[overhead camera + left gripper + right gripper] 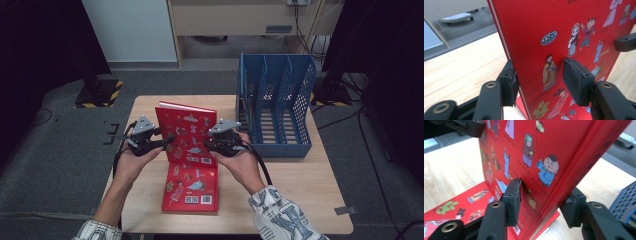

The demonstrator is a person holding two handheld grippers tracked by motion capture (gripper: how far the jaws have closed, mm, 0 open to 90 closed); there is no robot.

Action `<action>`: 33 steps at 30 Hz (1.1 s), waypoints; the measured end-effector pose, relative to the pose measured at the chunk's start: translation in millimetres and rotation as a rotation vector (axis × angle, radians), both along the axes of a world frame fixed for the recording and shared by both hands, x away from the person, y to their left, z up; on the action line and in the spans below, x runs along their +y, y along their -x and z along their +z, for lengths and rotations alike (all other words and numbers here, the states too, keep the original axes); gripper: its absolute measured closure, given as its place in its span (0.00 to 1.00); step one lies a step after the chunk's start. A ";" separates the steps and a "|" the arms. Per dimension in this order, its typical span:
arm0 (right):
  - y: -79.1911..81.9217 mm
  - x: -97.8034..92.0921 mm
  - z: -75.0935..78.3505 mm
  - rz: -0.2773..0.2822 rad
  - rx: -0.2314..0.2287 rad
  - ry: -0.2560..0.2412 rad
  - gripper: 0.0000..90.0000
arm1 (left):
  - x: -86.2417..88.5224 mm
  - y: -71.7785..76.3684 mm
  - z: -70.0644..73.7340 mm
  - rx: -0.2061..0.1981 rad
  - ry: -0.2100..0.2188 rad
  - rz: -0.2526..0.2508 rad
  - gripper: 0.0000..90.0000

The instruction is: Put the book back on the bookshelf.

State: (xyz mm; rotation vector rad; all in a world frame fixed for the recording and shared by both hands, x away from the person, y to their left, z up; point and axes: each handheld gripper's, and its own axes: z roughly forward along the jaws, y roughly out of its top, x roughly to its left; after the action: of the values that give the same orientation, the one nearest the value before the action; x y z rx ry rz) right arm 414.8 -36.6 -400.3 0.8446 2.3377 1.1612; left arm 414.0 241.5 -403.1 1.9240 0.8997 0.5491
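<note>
The upright red hardcover picture book [188, 134] stands tilted on the tabletop [300, 185], over a second red book lying flat [191, 187]. It appears stiff, moderately heavy and glossy, best taken at the side edges. The left tool [162, 141] straddles one edge, jaws apart; the right tool [212, 144] likewise, not visibly clamped. The high view adds the blue perforated plastic file rack [275, 102].

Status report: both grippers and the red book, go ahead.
Left gripper and right gripper straddle upright red book, jaws not clamped. Second red book flat beneath. Blue file rack right.
</note>
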 end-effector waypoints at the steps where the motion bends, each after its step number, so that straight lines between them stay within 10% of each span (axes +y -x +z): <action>1: 1.7 -0.3 -0.1 0.005 -0.004 0.002 0.63 | -0.1 0.7 -0.6 -0.003 0.002 -0.001 0.51; 33: 35.0 13.1 11.1 0.155 0.000 -0.070 0.69 | 8.4 9.0 -9.6 0.009 0.034 -0.032 0.36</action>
State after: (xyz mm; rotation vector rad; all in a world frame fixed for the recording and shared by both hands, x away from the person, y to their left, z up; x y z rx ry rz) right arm 379.8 -23.5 -389.1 0.6956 2.4105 1.3119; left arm 405.0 249.9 -412.7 1.9083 0.8768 0.5041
